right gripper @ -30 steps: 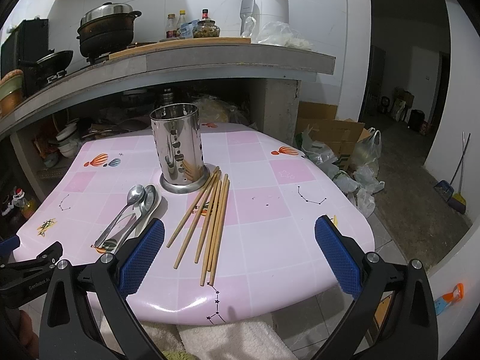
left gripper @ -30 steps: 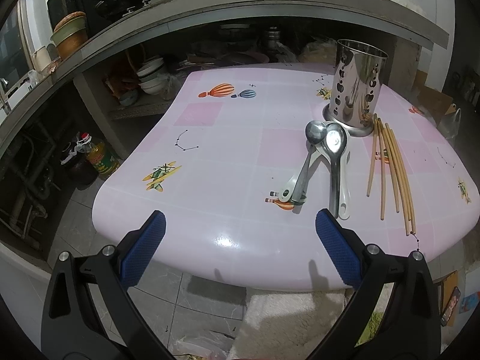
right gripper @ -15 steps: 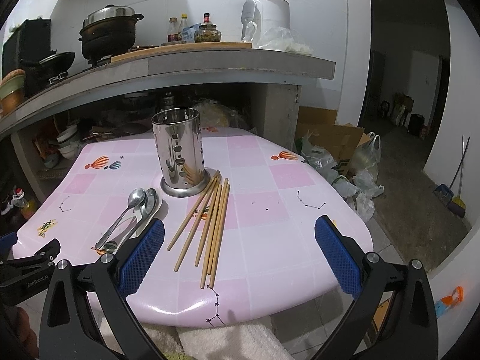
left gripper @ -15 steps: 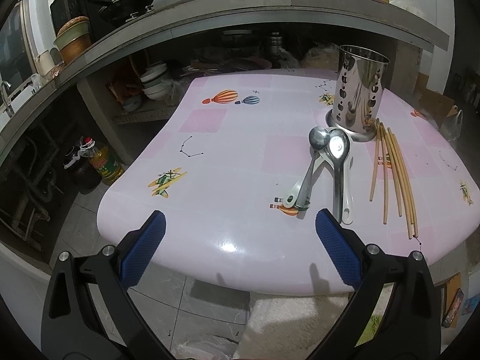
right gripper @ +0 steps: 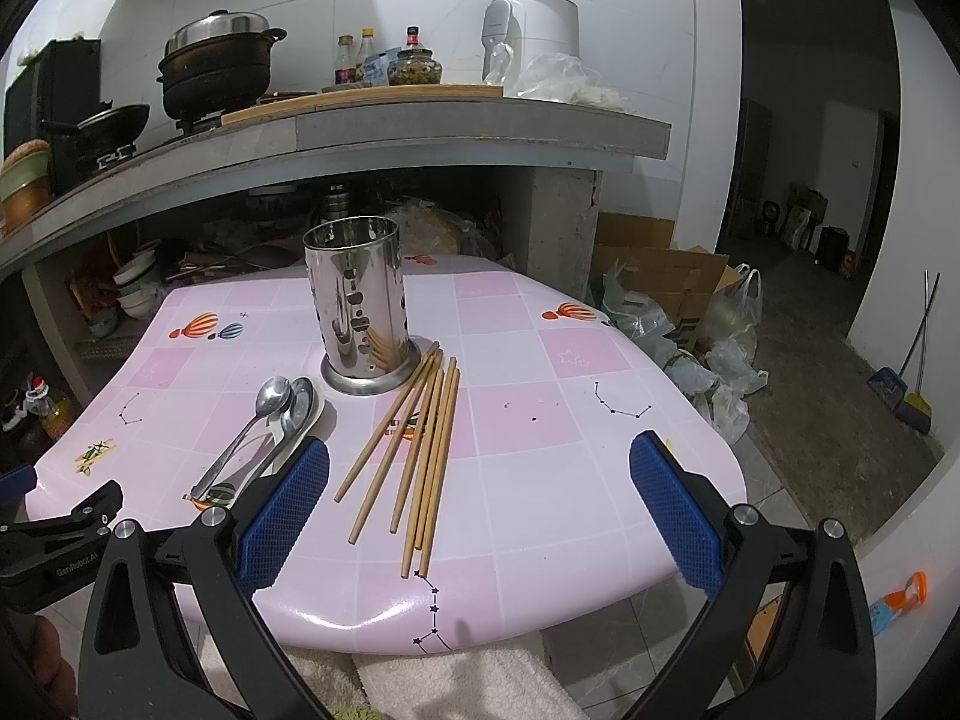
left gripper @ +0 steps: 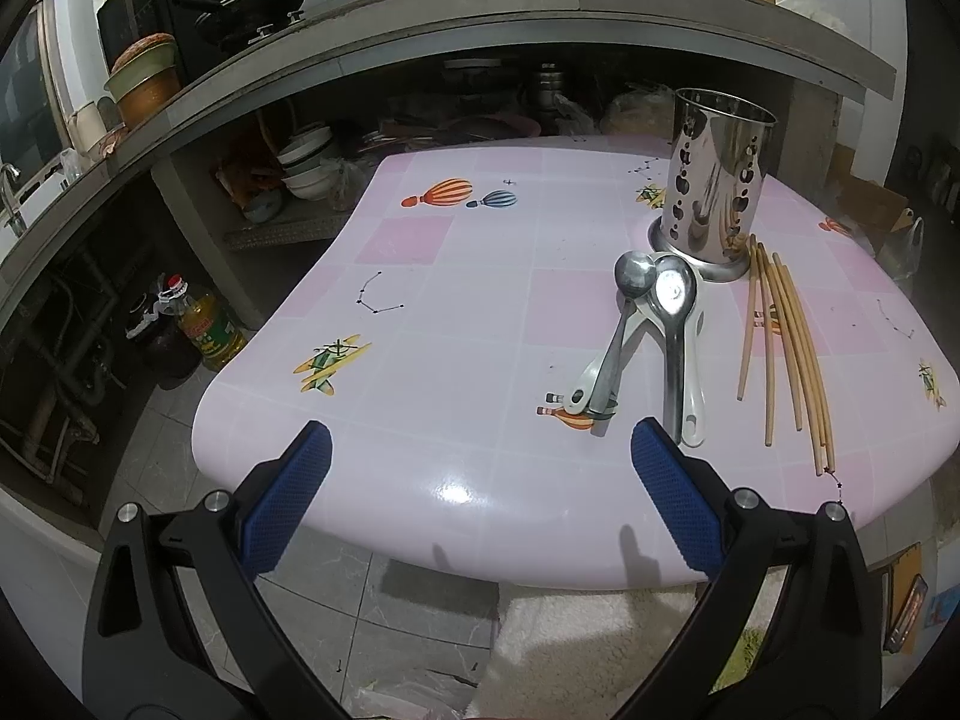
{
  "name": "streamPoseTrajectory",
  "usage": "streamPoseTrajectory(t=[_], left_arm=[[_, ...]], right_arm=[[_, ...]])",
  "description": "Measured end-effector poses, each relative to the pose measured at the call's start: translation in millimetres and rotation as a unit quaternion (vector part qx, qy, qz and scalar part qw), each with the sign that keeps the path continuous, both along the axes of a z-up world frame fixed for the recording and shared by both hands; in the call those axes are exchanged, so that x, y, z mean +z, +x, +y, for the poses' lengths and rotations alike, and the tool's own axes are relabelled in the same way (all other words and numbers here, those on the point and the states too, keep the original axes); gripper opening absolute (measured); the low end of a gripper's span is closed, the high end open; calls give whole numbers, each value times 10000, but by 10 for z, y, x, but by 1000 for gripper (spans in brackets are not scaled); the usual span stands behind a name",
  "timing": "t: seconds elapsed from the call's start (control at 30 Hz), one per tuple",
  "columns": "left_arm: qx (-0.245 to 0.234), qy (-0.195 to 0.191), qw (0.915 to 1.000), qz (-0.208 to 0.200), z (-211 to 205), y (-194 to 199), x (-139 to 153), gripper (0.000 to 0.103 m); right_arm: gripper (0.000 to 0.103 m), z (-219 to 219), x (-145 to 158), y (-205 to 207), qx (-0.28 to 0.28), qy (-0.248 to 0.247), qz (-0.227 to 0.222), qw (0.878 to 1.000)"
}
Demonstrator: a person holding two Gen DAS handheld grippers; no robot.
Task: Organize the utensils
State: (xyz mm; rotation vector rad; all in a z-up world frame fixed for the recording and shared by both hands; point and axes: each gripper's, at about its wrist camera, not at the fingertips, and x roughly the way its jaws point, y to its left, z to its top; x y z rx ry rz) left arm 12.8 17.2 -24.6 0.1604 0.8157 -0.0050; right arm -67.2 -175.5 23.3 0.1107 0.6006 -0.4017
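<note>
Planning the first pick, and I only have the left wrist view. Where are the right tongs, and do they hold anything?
Observer: The right tongs are open and empty, over the near edge of the pink patterned table. The loose wooden chopsticks lie just ahead, nearer their left finger.
Operator: Do my left tongs show from there?
Observer: Partly. The black frame of the left tongs shows at that view's lower left, beside the metal spoons.

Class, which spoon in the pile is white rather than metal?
The long-handled spoon lying under the steel ones, its white handle ending nearest the left gripper.
</note>
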Motion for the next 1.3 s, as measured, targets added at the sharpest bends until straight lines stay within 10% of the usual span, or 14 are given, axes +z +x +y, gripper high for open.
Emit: streamPoseTrajectory(t=[1.3], left_arm=[[-179,19,9998,-41,-87,-36,33,96]], right_arm=[[98,-12,6,0,2,4,-7,10000]])
